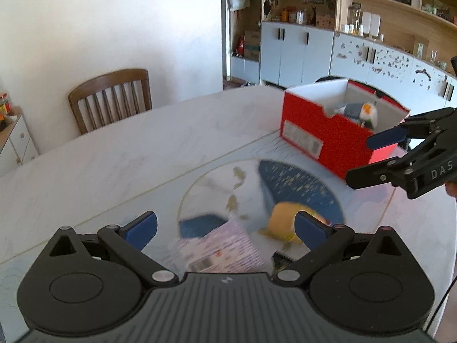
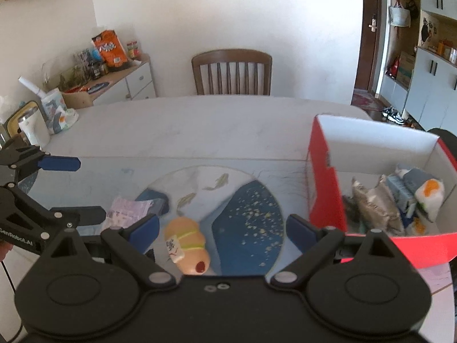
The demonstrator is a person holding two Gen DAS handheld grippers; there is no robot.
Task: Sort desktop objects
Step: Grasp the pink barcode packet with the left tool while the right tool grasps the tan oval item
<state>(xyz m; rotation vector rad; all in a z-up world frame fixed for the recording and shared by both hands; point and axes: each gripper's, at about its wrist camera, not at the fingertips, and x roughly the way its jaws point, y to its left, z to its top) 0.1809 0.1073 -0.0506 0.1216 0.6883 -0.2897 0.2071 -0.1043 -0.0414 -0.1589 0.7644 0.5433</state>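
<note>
Both the left gripper and the right gripper hover with jaws spread wide and nothing between them, above a round fish-printed mat on the pale table. A peach plush toy and a pinkish packet lie on the mat's near left, both smeared by blur in the left view. The red box at the right holds packets partly hidden by its wall; a wooden chair stands at the far edge.

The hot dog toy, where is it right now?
In the right wrist view the hot dog toy lies on the round fish-pattern mat, low and left of centre, between the pink packet and the red box.
</note>
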